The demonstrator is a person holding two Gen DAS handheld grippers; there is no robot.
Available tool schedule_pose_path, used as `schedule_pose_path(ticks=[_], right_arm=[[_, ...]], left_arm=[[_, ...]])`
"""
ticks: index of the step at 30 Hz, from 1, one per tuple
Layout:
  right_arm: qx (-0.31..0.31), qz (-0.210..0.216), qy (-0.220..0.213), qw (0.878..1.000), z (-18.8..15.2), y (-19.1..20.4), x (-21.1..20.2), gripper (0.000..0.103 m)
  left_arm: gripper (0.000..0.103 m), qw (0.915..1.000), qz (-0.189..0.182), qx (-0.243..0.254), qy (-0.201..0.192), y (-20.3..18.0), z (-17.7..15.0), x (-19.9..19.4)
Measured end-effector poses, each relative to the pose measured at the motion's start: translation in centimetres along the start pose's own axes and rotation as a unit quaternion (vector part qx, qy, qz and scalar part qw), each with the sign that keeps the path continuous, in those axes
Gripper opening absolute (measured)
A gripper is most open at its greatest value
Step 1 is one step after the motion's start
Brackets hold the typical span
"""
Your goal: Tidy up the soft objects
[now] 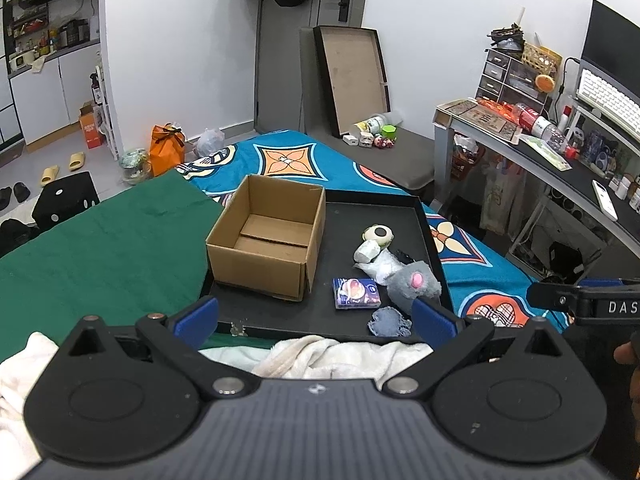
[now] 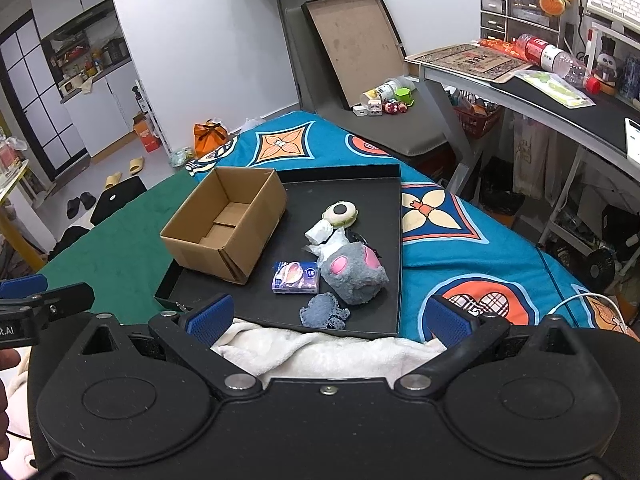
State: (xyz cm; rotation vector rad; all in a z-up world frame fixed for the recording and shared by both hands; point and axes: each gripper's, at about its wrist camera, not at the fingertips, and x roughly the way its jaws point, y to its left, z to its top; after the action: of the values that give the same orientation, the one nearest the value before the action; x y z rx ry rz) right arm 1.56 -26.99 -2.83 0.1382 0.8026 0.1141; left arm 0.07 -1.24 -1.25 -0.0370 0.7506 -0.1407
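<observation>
Both tools are held back over the rumpled cream fleece blanket (image 2: pixel 320 352), short of the near rim of the shallow black rectangular tray (image 2: pixel 280 308). The left hand-held gripper (image 1: pixel 316 322) has its blue-padded jaws spread wide and holds nothing; the right hand-held gripper (image 2: pixel 328 318) is likewise spread wide and empty. Nearest the grippers, just inside the tray's near rim, lies a small frayed blue denim patch (image 2: pixel 324 311), at about twelve o'clock from the right gripper and one o'clock from the left. Just beyond it sit the blue-and-white tissue packet (image 2: pixel 296 277), its long axis running across the view, and to its right the grey plush toy with pink ears (image 2: pixel 354 274), which appears to touch the crumpled white wrapping behind it. Farther on lies the cream-and-green plush eyeball toy (image 2: pixel 341 213). The open brown cardboard box (image 2: pixel 224 224), with nothing visible inside, stands in the tray's left half, at eleven o'clock from the right gripper and roughly eleven to twelve from the left. In my judgement the right gripper lies more squarely before the soft items, while the left lies nearer the box; a straight forward reach by the right gripper would meet the denim patch first.
</observation>
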Motion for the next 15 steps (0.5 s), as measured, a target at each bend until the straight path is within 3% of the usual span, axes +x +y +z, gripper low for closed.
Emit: schedule_pose_path(ticks=[15], right_arm=[[0.005,0.004,0.001,1.0,0.7,-1.5,3.8,0.103]], left_arm=[[0.102,0.9995,0.03,0.004,-0.006,0.6,1.2,3.5]])
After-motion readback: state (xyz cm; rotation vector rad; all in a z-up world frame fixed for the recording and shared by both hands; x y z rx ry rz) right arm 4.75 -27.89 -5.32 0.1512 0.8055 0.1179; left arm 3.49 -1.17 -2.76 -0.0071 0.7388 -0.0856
